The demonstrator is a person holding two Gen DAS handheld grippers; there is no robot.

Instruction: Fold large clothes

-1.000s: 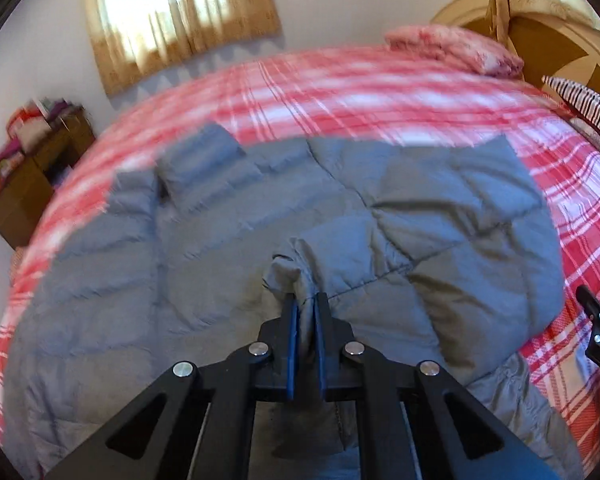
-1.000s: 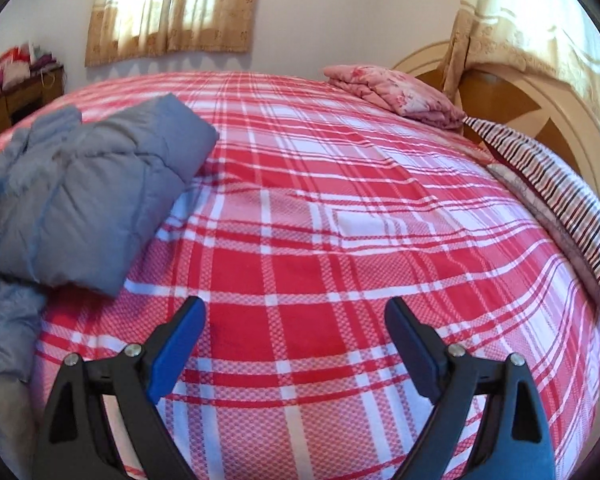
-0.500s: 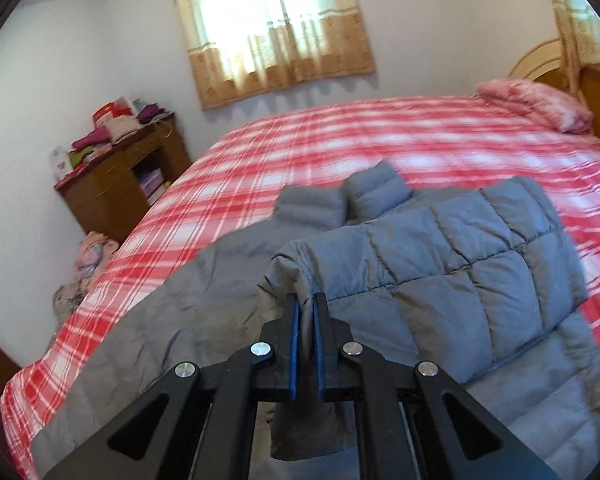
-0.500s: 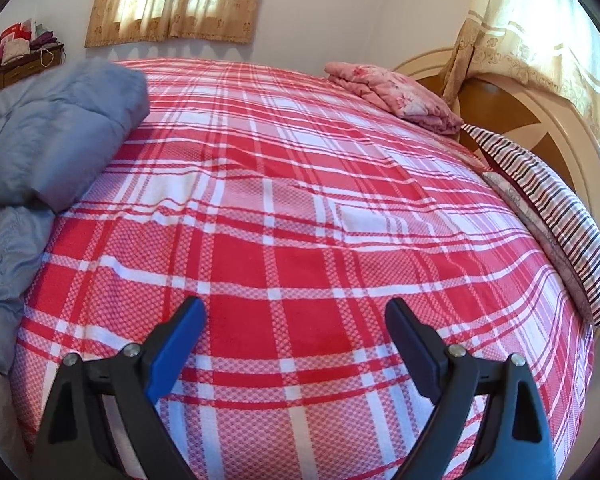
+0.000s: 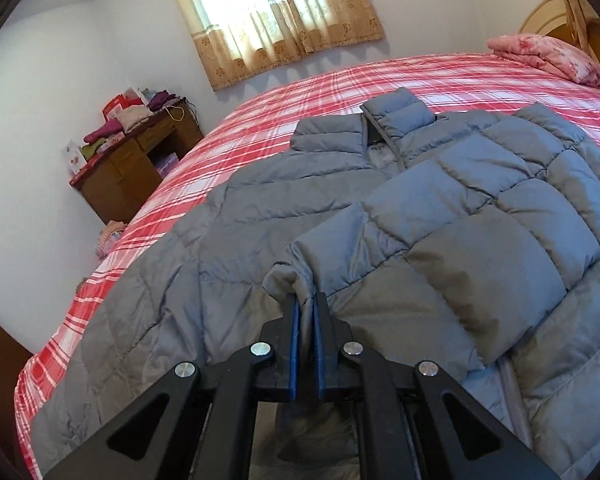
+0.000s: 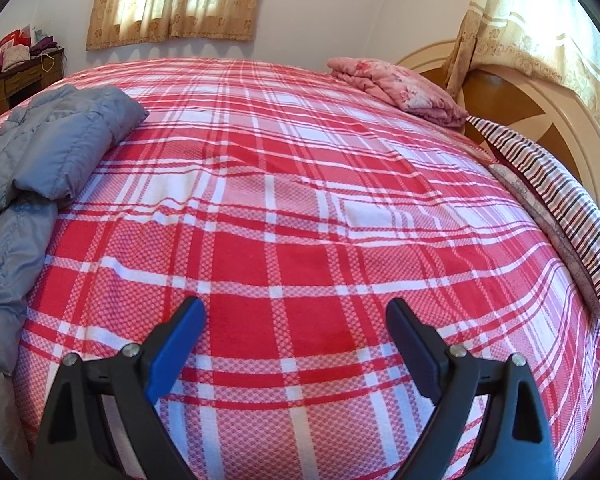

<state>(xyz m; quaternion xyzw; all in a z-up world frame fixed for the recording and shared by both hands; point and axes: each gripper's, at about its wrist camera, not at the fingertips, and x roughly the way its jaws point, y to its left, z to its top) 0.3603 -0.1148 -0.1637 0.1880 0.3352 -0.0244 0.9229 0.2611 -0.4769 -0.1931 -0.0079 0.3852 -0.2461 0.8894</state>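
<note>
right gripper (image 6: 294,322): jaws wide apart, nothing held, over plaid bedspread (image 6: 300,208)
grey jacket (image 6: 40,152): bedspread's left edge

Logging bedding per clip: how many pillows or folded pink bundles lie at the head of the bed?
2: a pink floral bundle near the headboard, and a striped pillow along the bed's right edge. More may be hidden.

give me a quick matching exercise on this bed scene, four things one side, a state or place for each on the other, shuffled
Things:
1. left gripper
2. right gripper
3. grey jacket
4. pink blanket

States or places:
A. folded, by the headboard
B. open, holding nothing
C. spread on the bed, one sleeve laid across it
D. shut on a sleeve cuff

Pairs: 1-D, 2-B, 3-C, 4-A
</note>
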